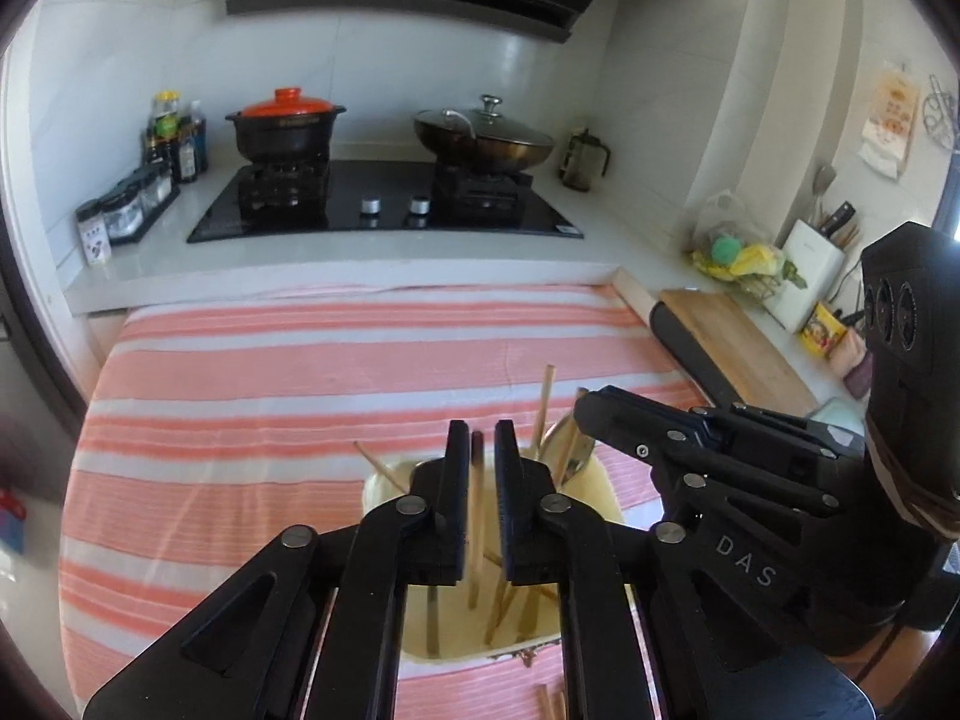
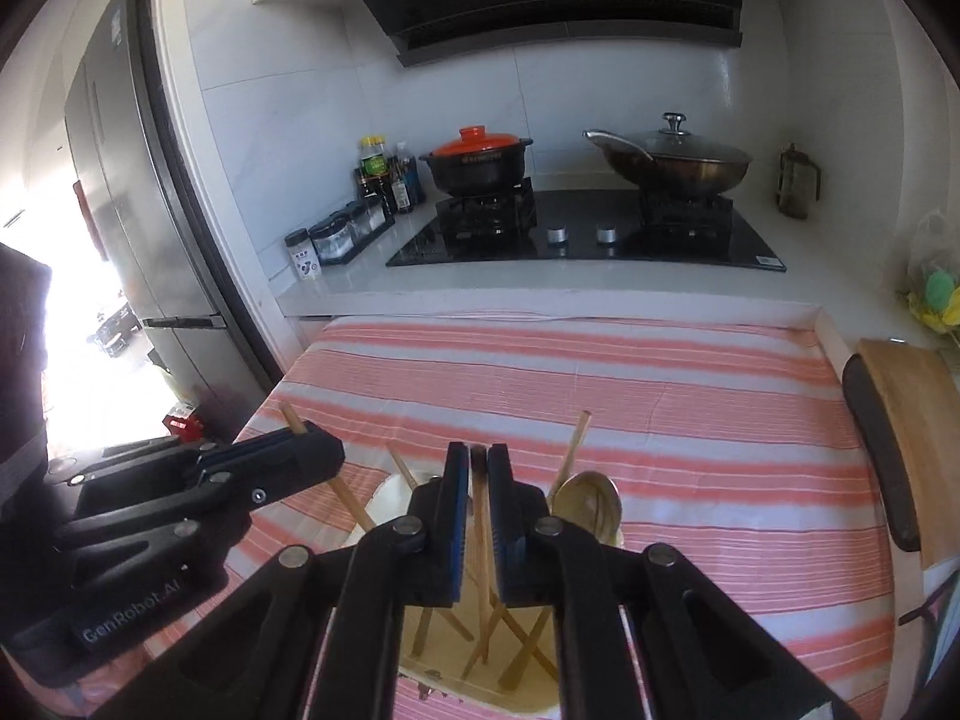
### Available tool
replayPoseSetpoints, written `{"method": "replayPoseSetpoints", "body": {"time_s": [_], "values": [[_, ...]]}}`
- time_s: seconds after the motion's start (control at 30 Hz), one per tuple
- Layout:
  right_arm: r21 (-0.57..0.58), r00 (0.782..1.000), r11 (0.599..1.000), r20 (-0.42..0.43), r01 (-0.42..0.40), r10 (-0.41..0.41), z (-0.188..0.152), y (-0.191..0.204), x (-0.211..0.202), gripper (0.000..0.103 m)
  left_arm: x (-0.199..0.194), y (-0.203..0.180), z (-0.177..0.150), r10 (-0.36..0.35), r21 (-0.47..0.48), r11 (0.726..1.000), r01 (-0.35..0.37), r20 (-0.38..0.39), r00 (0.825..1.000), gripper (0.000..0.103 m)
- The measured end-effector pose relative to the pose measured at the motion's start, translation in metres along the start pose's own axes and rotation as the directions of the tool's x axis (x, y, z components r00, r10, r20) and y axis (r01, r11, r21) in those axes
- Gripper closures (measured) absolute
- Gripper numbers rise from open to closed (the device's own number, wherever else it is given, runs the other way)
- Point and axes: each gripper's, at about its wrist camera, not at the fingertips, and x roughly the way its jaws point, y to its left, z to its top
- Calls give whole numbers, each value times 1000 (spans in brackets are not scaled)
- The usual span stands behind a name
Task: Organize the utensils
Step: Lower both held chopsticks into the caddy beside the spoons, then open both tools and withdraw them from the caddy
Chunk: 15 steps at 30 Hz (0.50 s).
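Note:
A cream utensil holder (image 1: 603,483) (image 2: 384,501) stands on the striped cloth, right under both grippers. Several wooden chopsticks lean inside it, beside a metal spoon (image 2: 591,501). My left gripper (image 1: 482,429) hangs over the holder, its jaws slightly apart around one upright chopstick (image 1: 477,498); a gap shows beside the stick. My right gripper (image 2: 478,450) is shut on another chopstick (image 2: 480,516) whose lower end reaches into the holder. Each gripper shows in the other's view: the right gripper (image 1: 585,405) next to the spoon, the left gripper (image 2: 333,450) with a chopstick poking past its tip.
The pink and white striped cloth (image 1: 270,396) covers the table. More chopsticks (image 1: 549,702) lie on it near the front edge. A wooden cutting board (image 1: 738,342) lies to the right. Behind are the hob (image 1: 384,204), a clay pot (image 1: 285,126) and a lidded wok (image 1: 483,135).

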Motion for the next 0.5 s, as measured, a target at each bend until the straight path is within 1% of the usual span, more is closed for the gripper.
{"method": "replayPoseSetpoints", "body": {"time_s": [0.03, 0.07, 0.13, 0.2, 0.27, 0.3, 0.33, 0.37, 0.4, 0.43, 0.5], "values": [[0, 1000, 1000, 0, 7, -7, 1, -1, 2, 95, -2, 1, 1, -6, -17, 1000, 6, 4, 1000, 71], [-4, 1000, 1000, 9, 7, -7, 3, 0, 0, 92, -9, 3, -1, -14, -33, 999, 14, 18, 1000, 62], [-16, 998, 1000, 56, 5, -4, 7, 4, -16, 83, -26, 3, -2, -22, -26, 999, 23, 43, 999, 56], [-27, 993, 1000, 121, 3, 0, 6, 9, -44, 72, -50, 1, -9, -14, 9, 1000, 14, 58, 998, 49], [-32, 986, 999, 169, 6, 0, -3, 14, -75, 64, -76, -1, -24, -11, 49, 999, 8, 62, 998, 38], [-41, 984, 999, 179, 7, 1, -10, 16, -90, 59, -92, -3, -37, -17, 76, 997, 12, 58, 998, 36], [-58, 983, 998, 182, 9, 2, -20, 20, -103, 56, -104, -3, -49, -21, 100, 995, 16, 51, 998, 31], [-81, 984, 997, 178, 18, -4, -32, 23, -115, 51, -117, -3, -65, -20, 121, 993, 15, 42, 999, 26], [-110, 986, 993, 168, 36, -17, -49, 28, -125, 48, -129, -3, -84, -13, 138, 990, 8, 30, 999, 23], [-144, 989, 988, 149, 50, -28, -67, 32, -133, 48, -138, -3, -103, -7, 151, 988, 5, 9, 1000, 19], [-211, 994, 974, 98, 76, -57, -112, 39, -144, 48, -149, -3, -145, 3, 175, 985, 6, -49, 999, 19]]}}
